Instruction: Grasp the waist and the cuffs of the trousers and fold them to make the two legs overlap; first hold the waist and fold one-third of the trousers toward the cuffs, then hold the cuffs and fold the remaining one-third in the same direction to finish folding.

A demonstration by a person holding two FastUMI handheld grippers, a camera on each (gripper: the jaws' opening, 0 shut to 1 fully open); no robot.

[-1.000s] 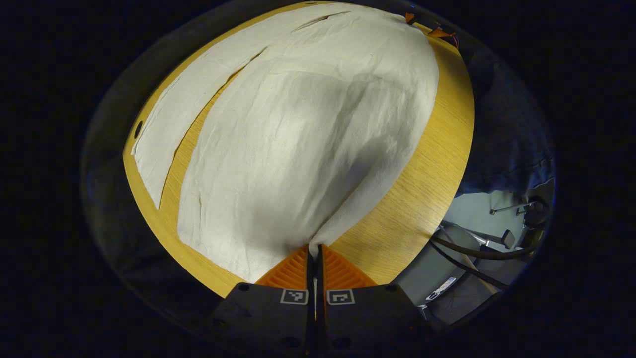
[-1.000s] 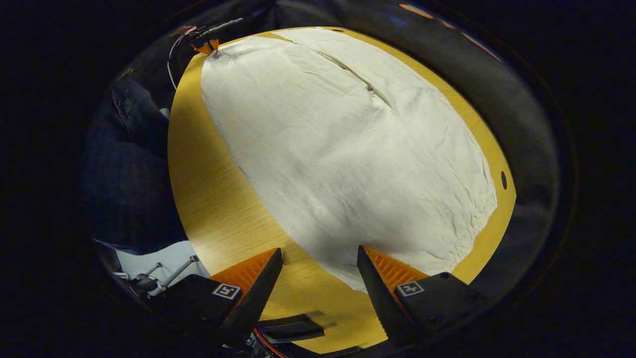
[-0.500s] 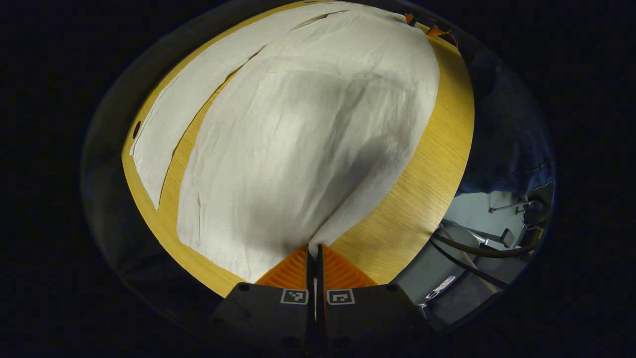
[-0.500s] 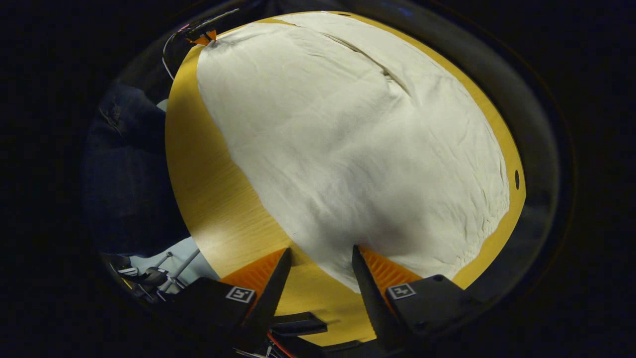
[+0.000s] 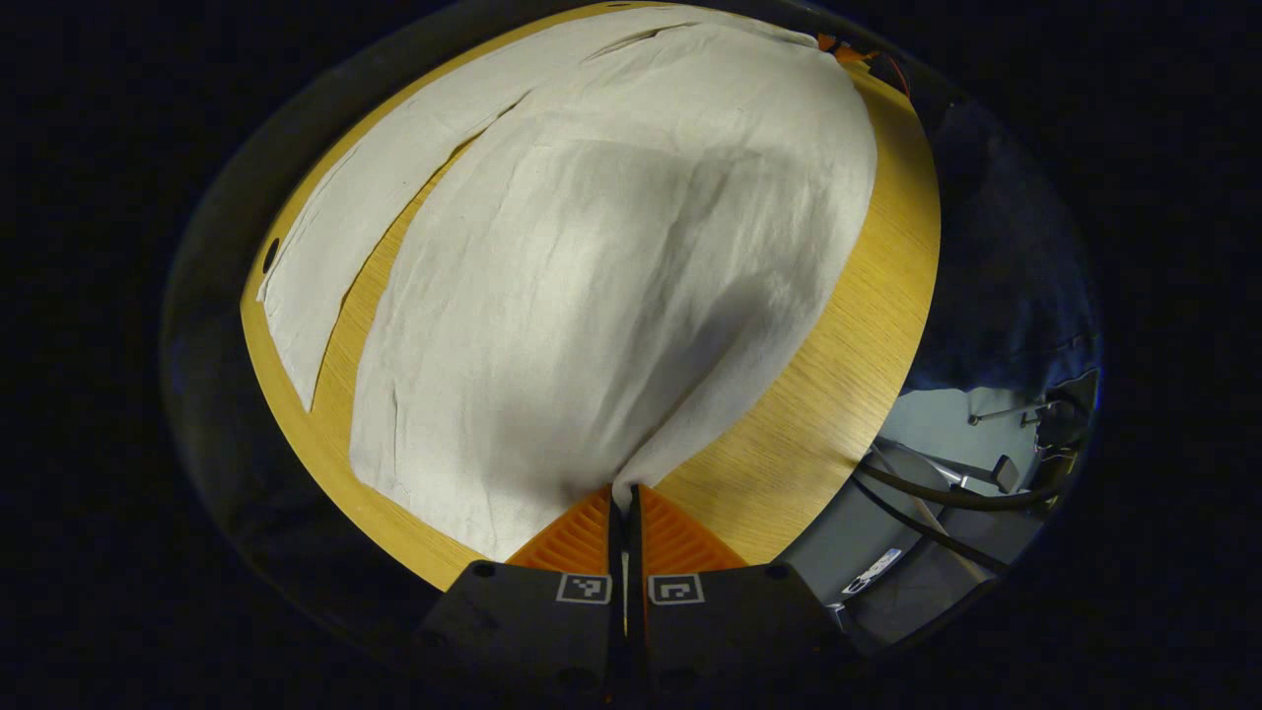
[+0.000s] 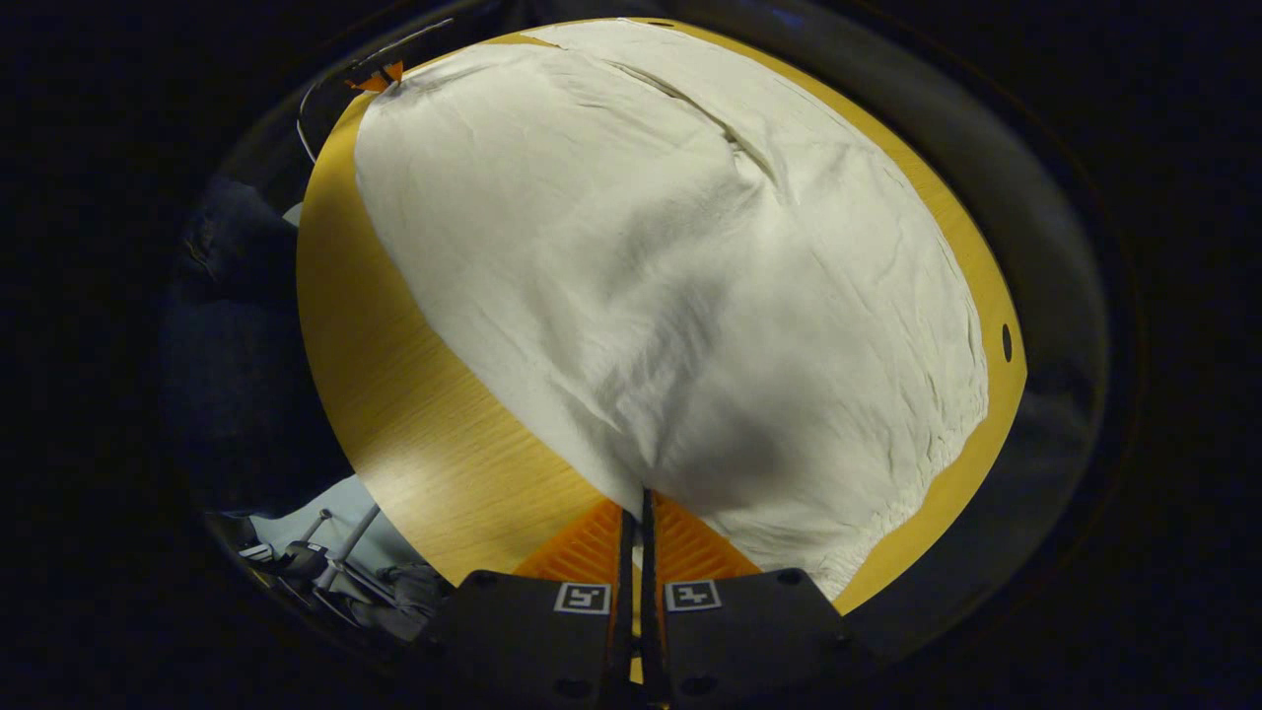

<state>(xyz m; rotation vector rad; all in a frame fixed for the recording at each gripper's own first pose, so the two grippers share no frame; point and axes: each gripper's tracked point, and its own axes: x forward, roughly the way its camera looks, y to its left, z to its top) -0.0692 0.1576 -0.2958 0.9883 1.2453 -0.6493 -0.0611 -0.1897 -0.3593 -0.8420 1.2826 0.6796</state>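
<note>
Left gripper view: the round, honey-coloured wooden table (image 5: 848,335) carries wide, off-white cloth trousers (image 5: 611,276) spread ahead of the left gripper (image 5: 623,503), whose fingers are pressed together on a pinched edge of the fabric. In the right gripper view the right gripper (image 6: 638,508) likewise clamps the near trouser edge, cloth fanning forward. Small square black-and-white marker tags (image 6: 582,598) sit on each gripper; no readable writing.
</note>
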